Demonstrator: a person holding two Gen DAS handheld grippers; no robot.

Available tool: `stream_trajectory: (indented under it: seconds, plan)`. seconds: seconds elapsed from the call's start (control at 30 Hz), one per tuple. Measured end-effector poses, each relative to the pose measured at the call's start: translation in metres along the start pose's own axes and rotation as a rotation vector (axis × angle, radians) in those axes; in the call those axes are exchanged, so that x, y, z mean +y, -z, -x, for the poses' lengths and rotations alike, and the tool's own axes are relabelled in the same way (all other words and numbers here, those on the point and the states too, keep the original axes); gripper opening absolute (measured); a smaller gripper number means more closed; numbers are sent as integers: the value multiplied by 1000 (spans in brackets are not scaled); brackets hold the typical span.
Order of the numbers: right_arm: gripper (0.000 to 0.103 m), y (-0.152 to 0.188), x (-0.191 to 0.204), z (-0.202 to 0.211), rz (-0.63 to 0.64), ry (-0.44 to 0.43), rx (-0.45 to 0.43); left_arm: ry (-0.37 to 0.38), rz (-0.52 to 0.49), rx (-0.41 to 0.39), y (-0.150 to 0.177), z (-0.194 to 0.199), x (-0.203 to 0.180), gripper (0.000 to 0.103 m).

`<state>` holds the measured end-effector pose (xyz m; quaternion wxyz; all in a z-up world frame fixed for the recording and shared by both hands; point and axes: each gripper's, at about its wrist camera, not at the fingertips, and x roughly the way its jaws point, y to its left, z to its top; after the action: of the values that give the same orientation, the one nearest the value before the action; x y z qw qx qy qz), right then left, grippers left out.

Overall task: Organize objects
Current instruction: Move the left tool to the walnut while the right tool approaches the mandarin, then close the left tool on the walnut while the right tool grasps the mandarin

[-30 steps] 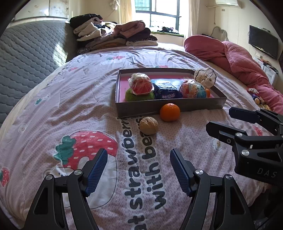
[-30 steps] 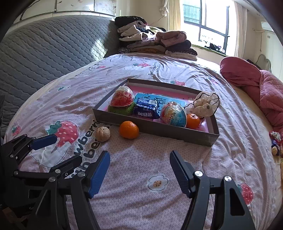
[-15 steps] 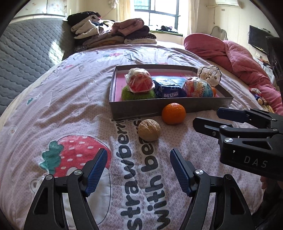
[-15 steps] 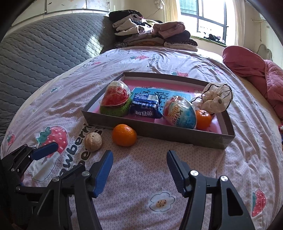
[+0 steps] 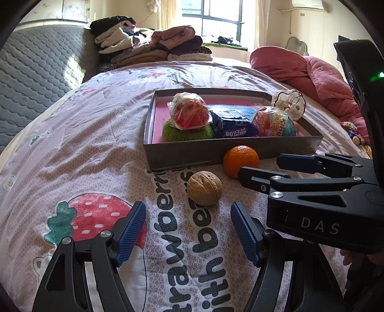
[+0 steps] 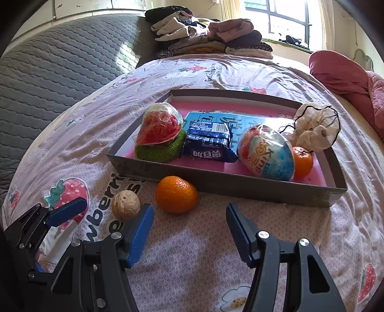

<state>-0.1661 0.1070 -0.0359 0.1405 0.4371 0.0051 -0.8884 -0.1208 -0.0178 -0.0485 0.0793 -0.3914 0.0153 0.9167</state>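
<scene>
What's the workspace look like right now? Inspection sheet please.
Surface: bedspread, strawberry print, wrinkled.
Job's things: walnut and orange lie outside the tray; inside it are wrapped snacks and a second orange.
Clutter: folded clothes, pink quilt.
Grippers: left gripper open, empty; right gripper open, empty, jaws just narrowed slightly.
Cables: nothing seen.
Surroundings: window, grey headboard.

Folded clothes (image 5: pixel 153 45) by the window (image 5: pixel 216 19); pink quilt (image 5: pixel 312 74) beside.
</scene>
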Motion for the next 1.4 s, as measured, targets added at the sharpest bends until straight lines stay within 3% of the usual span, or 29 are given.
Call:
stream_trajectory:
  seconds: [0.37,1.17,1.4]
  plan:
    - [62,-6,0,-17,-20,-12,15,-2,28,16,-8,-17,6,74]
    - [40,-13,1,-29,-33,-65,34,17,50,35,-23,-39,12,74]
    - [40,-13,0,-28,-47,-79,34,28,38,33,-25,-42,10,66]
